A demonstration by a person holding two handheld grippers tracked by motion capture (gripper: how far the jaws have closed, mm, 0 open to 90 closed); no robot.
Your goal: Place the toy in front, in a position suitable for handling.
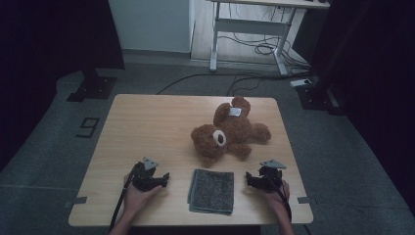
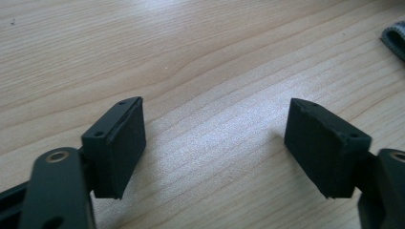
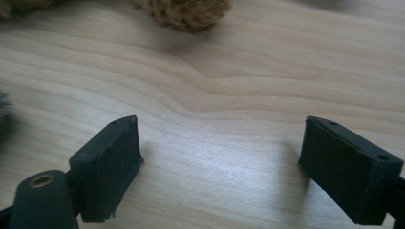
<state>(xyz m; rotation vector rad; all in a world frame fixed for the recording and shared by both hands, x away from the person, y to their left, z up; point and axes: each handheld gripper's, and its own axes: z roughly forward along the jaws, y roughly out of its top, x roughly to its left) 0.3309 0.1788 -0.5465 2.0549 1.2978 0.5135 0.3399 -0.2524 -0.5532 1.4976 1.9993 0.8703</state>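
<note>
A brown teddy bear (image 1: pixel 229 131) lies on its back in the right middle of the wooden table (image 1: pixel 147 122), head toward the person. A folded grey towel (image 1: pixel 212 190) lies flat near the front edge, between the two hands. My left gripper (image 1: pixel 155 178) rests on the table left of the towel, its jaws wide apart over bare wood (image 2: pixel 215 143); a towel edge (image 2: pixel 394 38) peeks in at the far right. My right gripper (image 1: pixel 257 180) sits right of the towel, also open (image 3: pixel 222 157), with a furry bear limb (image 3: pixel 186 12) ahead of it.
Beyond the table stand a white desk frame (image 1: pixel 244 29) with loose cables (image 1: pixel 259 49) on the floor. Black stand bases (image 1: pixel 93 88) sit at the far left and far right. Bare wood spreads across the table's left half.
</note>
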